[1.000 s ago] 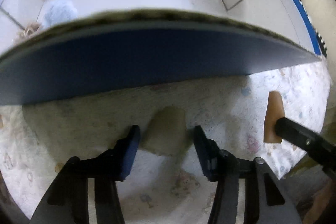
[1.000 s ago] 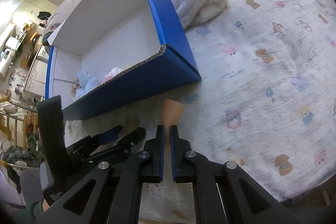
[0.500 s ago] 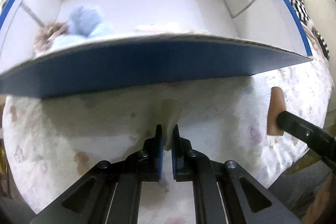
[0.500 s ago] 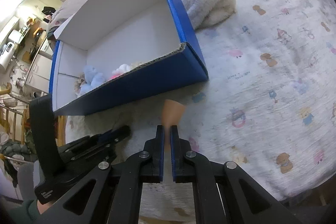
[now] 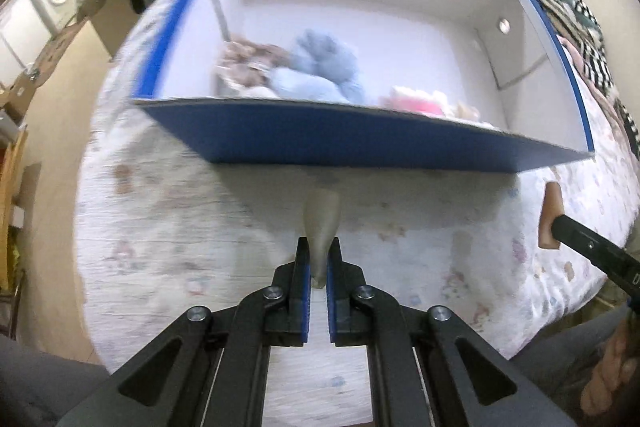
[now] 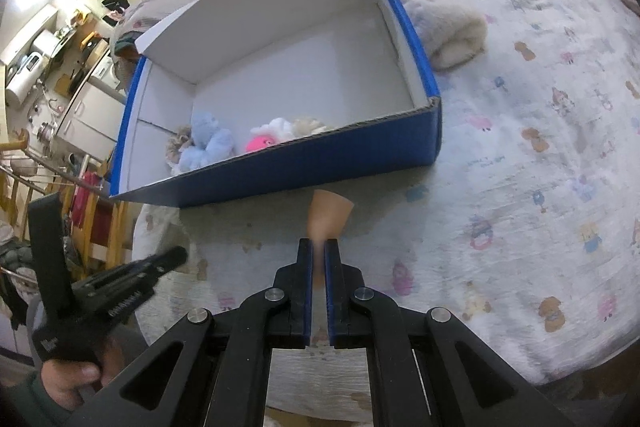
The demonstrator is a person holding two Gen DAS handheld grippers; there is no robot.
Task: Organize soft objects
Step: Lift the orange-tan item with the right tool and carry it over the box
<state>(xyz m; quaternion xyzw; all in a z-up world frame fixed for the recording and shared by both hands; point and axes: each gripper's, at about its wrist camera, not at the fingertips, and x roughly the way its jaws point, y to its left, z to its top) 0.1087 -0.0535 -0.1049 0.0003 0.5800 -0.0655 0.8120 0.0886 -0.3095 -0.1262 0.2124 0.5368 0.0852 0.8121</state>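
The left hand-held gripper (image 5: 318,259) is pinched narrow on a grey-beige soft piece (image 5: 322,217); the right hand-held gripper (image 6: 319,259) is likewise closed on a tan soft piece (image 6: 330,213). Both hang above the bed (image 6: 540,155), with the blue box (image 6: 304,167) at 12 o'clock. Each grip catches only an end, so either piece could slip, or snag the box's near wall going in.

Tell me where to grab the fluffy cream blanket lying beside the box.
Grip the cream blanket at its rolled, bulging near end, probably coming from above on the open bed side. The blue box wall blocks the other side, and that end is thickest.
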